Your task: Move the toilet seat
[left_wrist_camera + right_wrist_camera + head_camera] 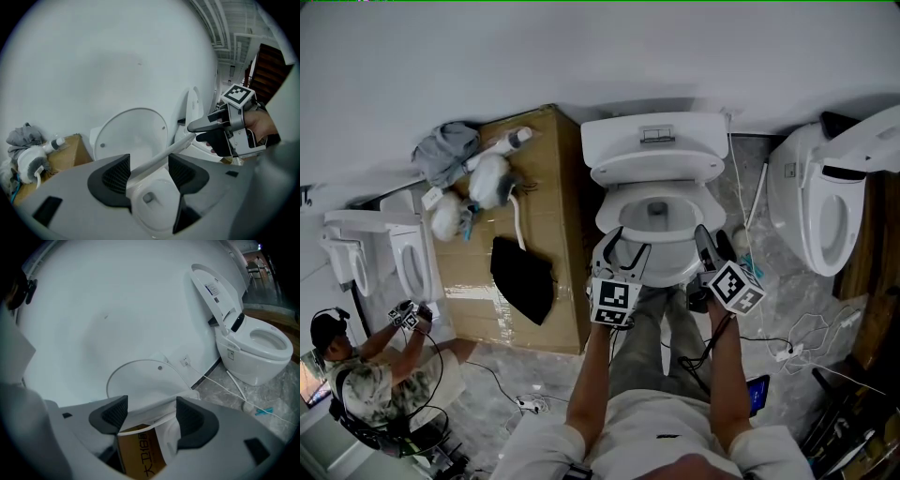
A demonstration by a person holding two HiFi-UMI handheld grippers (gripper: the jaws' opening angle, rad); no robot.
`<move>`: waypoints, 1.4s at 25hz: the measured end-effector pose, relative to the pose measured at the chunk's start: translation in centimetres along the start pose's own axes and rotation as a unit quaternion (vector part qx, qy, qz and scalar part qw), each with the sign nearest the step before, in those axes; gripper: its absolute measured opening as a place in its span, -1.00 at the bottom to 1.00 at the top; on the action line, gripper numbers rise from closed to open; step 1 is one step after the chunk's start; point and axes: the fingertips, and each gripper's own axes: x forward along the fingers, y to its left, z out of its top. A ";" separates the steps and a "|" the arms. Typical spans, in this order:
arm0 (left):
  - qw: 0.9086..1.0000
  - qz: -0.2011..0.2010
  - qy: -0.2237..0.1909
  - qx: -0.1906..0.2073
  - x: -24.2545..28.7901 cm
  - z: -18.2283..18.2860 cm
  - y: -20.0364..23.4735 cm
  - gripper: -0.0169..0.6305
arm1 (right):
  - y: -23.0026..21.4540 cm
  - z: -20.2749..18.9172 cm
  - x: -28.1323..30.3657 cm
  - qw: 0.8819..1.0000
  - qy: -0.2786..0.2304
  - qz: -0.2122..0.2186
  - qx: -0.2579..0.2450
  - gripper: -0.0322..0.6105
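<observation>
A white toilet [654, 136] stands against the wall with its lid [654, 169] raised. Its seat [666, 274] is held a little above the bowl at the front. My left gripper [614, 258] is shut on the seat's left front, my right gripper [705, 246] on its right front. In the left gripper view the seat [161, 159] runs as a white bar from my left gripper [149, 171] across to the right gripper [211, 133], above the bowl [150, 201]. In the right gripper view the seat's edge [145, 404] spans my right gripper [147, 411].
A cardboard box [534, 187] left of the toilet carries a black cloth [523, 277] and brushes. A second toilet [825, 202] stands to the right, lid up. Cables [787, 352] lie on the floor. A person [366, 375] sits at the lower left.
</observation>
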 end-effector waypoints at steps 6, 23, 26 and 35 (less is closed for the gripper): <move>1.000 0.001 -0.007 0.000 0.5 0.8 0.7 -0.10 | 0.6 1.1 -0.5 0.999 -0.009 0.003 -0.045 0.17; 1.000 0.000 -0.005 0.003 2.1 2.5 2.1 -0.10 | 5.5 2.5 0.5 0.944 0.001 0.056 -0.326 0.17; 1.000 0.002 -0.006 0.001 2.3 2.7 2.3 -0.10 | 5.8 2.8 0.7 0.936 0.000 0.061 -0.346 0.17; 1.000 0.009 -0.010 -0.001 3.1 3.8 3.4 -0.10 | 6.2 3.4 1.8 0.925 -0.003 0.066 -0.375 0.17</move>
